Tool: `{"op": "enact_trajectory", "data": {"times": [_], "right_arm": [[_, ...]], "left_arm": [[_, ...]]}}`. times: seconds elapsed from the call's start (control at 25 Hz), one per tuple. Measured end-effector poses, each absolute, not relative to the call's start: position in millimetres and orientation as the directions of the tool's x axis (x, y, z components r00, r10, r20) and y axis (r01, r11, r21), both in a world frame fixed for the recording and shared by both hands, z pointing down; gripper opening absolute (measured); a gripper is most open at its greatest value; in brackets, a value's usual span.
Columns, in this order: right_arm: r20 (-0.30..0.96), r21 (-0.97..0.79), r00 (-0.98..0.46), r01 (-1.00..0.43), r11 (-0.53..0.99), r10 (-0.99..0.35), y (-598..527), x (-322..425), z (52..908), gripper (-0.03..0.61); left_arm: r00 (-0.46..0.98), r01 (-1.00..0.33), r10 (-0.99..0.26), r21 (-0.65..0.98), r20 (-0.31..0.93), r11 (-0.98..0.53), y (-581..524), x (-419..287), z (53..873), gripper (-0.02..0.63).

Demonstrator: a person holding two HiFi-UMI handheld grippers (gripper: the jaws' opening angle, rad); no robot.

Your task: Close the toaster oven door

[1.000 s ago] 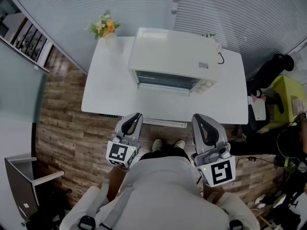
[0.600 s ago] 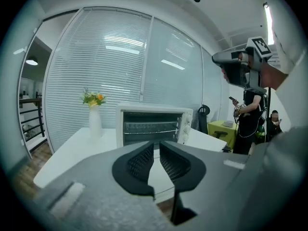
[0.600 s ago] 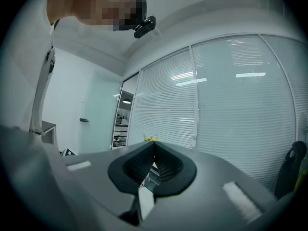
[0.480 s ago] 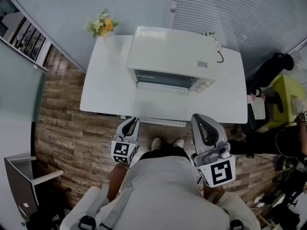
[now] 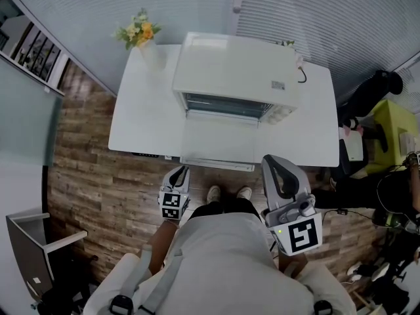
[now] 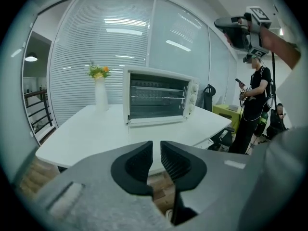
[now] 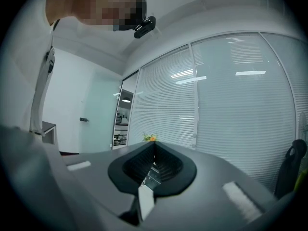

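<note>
- The toaster oven point(image 5: 234, 77) stands at the upper centre of the head view on the white tabletop point(image 5: 141, 126). Its door point(image 5: 220, 143) lies flat and open toward the person, and wire racks point(image 6: 156, 94) show inside.
- A white vase point(image 5: 149, 54) at the tabletop's upper-left corner holds yellow and orange flowers point(image 5: 138, 33).
- The left claw point(image 6: 156, 150), lower left of the door, has just been opening, with a narrow gap and nothing in it.
- The right claw point(image 7: 154, 150), lower right of the door, is clenched on nothing.
</note>
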State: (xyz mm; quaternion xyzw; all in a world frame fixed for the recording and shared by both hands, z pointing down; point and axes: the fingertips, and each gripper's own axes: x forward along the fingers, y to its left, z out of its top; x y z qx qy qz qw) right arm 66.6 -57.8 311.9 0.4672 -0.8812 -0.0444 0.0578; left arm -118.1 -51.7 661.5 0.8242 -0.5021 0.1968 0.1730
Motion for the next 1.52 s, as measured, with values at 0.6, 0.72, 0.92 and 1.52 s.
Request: {"op": "enact_trajectory", "data": {"times": [0.6, 0.72, 0.92, 1.52], "right_arm": [[0.078, 0.149, -0.554, -0.815, 0.559, -0.829, -60, 64, 319, 0.006], [0.072, 0.131, -0.55, -0.822, 0.554, -0.832, -61, 63, 318, 0.006], [0.066, 0.119, -0.542, -0.829, 0.546, -0.837, -62, 61, 315, 0.006], [0.065, 0.143, -0.548, -0.822, 0.552, -0.834, -62, 62, 316, 0.006]], "left_arm": [[0.352, -0.926, -0.716, 0.11, 0.602, -0.362, -47, -134, 749, 0.089], [0.342, -0.93, -0.709, 0.116, 0.616, -0.348, -48, -135, 766, 0.092], [0.343, -0.926, -0.682, 0.11, 0.646, -0.361, -47, -135, 789, 0.091], [0.361, -0.921, -0.697, 0.119, 0.619, -0.371, -66, -134, 806, 0.123]]}}
